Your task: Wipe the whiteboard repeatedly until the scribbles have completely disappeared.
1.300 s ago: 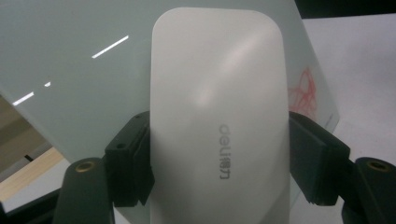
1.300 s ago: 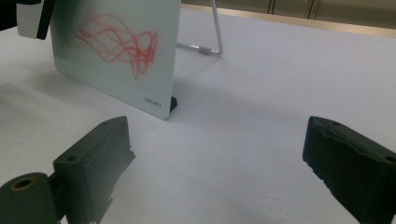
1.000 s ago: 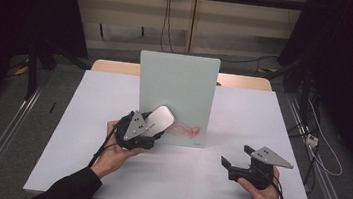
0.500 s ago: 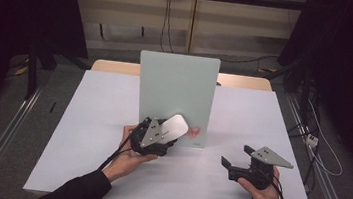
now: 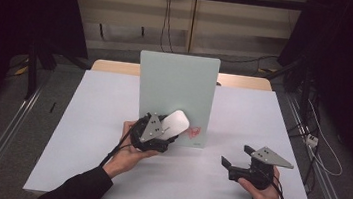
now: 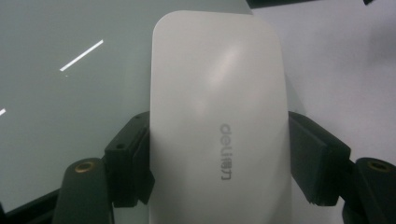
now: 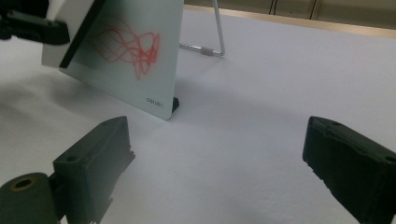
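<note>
White eraser (image 6: 217, 121) w/ grey logo sits clamped in left gripper (image 5: 156, 133), held vs. lower part of upright glass board (image 5: 176, 82) near red scribble (image 5: 194, 132). Right gripper (image 5: 238, 163) w/ jaws apart, over white bench (image 5: 91, 120).

Eraser (image 6: 217, 126): grey "deli" logo followed by small characters I cannot make out, printed on its white back, running lengthwise.
Board (image 7: 130, 60): small grey logo at its lower corner, apparently "deli", too small to read with certainty.
Red marks on the board: a scribble, not writing.
</note>
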Available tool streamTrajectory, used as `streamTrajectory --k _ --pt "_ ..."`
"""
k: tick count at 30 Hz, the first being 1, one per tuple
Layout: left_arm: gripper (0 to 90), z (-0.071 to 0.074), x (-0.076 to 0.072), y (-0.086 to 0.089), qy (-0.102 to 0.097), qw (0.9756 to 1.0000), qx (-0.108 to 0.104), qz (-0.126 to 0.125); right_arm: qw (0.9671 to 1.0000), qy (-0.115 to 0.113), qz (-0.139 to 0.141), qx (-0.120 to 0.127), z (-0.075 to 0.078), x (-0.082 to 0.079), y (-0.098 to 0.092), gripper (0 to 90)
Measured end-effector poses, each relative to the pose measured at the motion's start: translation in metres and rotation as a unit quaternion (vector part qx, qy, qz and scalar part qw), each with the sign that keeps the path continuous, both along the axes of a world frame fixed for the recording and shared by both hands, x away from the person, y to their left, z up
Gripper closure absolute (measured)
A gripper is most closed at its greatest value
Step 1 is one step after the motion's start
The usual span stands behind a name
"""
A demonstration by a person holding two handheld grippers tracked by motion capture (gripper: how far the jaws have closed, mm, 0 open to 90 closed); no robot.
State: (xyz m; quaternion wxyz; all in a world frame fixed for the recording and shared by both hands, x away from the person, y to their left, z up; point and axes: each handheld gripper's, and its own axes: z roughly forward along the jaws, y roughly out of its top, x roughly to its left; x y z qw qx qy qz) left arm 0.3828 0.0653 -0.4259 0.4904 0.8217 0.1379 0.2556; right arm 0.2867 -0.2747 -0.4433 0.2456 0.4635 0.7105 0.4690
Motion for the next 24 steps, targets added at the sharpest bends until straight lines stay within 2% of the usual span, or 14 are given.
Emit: streamTrajectory --k 2,3,4,10,15,20,24 --pt "30.3 0.010 0.005 0.010 -0.002 0.9998 -0.017 0.010 1.0000 0.000 0.000 -0.001 0.000 0.000 0.000 7.7" --pt "30.3 0.010 0.005 0.010 -0.002 0.9998 -0.017 0.010 1.0000 0.000 0.000 -0.001 0.000 0.000 0.000 7.7" --pt "30.3 0.015 0.008 0.018 -0.003 0.9996 -0.023 0.015 1.0000 0.000 -0.001 -0.001 0.000 0.000 0.000 7.7" --pt "30.3 0.017 0.009 0.027 -0.006 0.9994 -0.026 0.022 1.0000 0.000 0.000 0.000 0.000 0.000 0.000 7.7" --pt "30.2 0.011 0.006 0.022 -0.008 0.9996 -0.016 0.019 1.0000 0.000 0.000 0.000 0.000 0.000 0.000 7.7" --pt "30.2 -0.003 -0.001 0.003 -0.007 0.9999 0.012 -0.004 1.0000 0.000 0.000 0.000 0.000 0.000 0.000 7.7" --pt "30.2 -0.008 -0.003 -0.007 -0.008 0.9998 0.016 -0.012 1.0000 0.000 0.000 -0.001 0.000 0.000 0.000 7.7"
